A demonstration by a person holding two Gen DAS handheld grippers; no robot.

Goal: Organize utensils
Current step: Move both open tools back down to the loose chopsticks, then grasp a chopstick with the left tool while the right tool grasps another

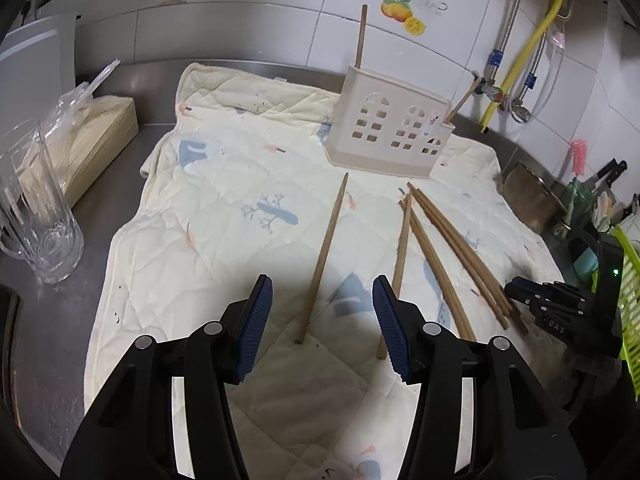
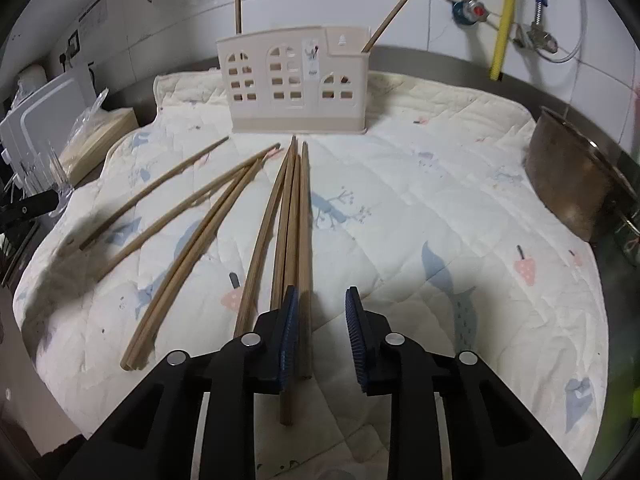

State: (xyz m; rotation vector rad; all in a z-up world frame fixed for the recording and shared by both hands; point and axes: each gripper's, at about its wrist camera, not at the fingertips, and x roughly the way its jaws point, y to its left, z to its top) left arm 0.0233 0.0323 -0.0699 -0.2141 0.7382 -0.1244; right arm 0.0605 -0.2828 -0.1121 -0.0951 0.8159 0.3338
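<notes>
Several wooden chopsticks lie loose on a quilted cloth (image 1: pixel 224 208) in front of a beige utensil holder (image 1: pixel 390 126), which also shows in the right wrist view (image 2: pixel 294 88). Two chopsticks stand in the holder, one at each end (image 2: pixel 238 6) (image 2: pixel 390 18). My left gripper (image 1: pixel 322 302) is open and empty, with a single chopstick (image 1: pixel 324 258) lying between its jaws. My right gripper (image 2: pixel 320 312) is open and empty; its left finger hangs over a bundle of chopsticks (image 2: pixel 294 216). The right gripper also shows at the right of the left wrist view (image 1: pixel 560 304).
A glass mug (image 1: pixel 34 216) and a bagged box (image 1: pixel 92 136) stand left of the cloth. A metal pot (image 2: pixel 576 188) sits at the right edge. A green rack (image 1: pixel 628 300) and knives (image 1: pixel 608 174) are at the far right. Pipes and a yellow hose (image 1: pixel 528 48) run along the tiled wall.
</notes>
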